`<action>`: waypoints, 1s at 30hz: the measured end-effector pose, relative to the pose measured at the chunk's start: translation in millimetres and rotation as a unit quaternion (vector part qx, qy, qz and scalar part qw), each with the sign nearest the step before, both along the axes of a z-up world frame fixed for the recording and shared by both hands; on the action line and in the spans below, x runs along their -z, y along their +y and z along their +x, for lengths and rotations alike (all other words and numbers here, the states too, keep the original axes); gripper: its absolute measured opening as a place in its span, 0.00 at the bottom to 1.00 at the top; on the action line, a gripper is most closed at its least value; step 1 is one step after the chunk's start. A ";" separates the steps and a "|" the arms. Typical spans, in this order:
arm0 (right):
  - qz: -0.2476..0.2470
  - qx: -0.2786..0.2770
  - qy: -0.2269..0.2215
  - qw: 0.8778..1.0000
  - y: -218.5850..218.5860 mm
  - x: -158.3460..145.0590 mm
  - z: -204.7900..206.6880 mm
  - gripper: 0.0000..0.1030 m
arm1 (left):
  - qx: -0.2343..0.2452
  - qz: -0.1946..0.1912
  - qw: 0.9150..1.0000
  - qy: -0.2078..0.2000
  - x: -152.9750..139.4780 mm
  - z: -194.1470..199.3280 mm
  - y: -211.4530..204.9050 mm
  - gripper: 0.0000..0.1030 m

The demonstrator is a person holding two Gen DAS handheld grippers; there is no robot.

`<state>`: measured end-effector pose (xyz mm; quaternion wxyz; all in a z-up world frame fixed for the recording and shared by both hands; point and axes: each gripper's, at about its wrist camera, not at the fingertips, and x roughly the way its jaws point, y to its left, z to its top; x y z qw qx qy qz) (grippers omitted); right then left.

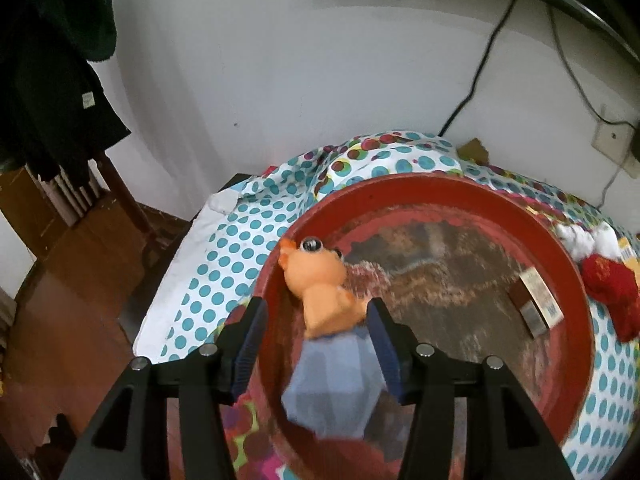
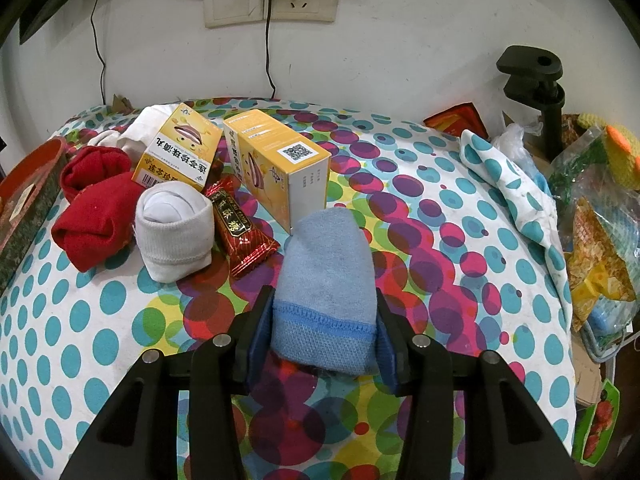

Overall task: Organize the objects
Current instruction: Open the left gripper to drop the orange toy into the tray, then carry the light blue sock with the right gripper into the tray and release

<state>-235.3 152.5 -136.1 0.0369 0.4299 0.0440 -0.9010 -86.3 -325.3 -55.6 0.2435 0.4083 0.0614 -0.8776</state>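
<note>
Left wrist view: the left tool (image 1: 318, 330) stands released above the red tray (image 1: 568, 276), its pads clear of the orange toy figure (image 1: 320, 284) on its pale blue base, which appears just dropped inside beside a small box (image 1: 536, 304). Right wrist view: the right tool (image 2: 324, 330) is clenched on a blue sock (image 2: 326, 276) over the dotted table (image 2: 440, 240); carrying it to the tray likely comes next.

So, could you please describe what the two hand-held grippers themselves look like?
Both look alike. The left hand-held gripper has two black angular plastic fingers with triangular cut-outs, round silver bolts on top and ribbed dark-blue pads on the inner faces. The right hand-held gripper has the same black frame, silver bolts and blue pads. No cables, markings or sleeves show.
</note>
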 end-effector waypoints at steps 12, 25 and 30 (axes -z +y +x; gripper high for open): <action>0.025 0.012 0.004 1.000 0.7 0.7 1.4 0.40 | 0.024 0.015 0.999 0.034 11.2 61.4 44.6 0.52; 0.080 0.028 0.013 0.996 19.4 -0.8 4.0 0.38 | 0.048 0.039 0.997 0.038 30.9 68.6 51.0 0.52; 0.053 0.046 0.012 0.997 25.3 -1.8 12.4 0.37 | 0.048 0.037 0.997 0.039 33.3 68.2 50.2 0.52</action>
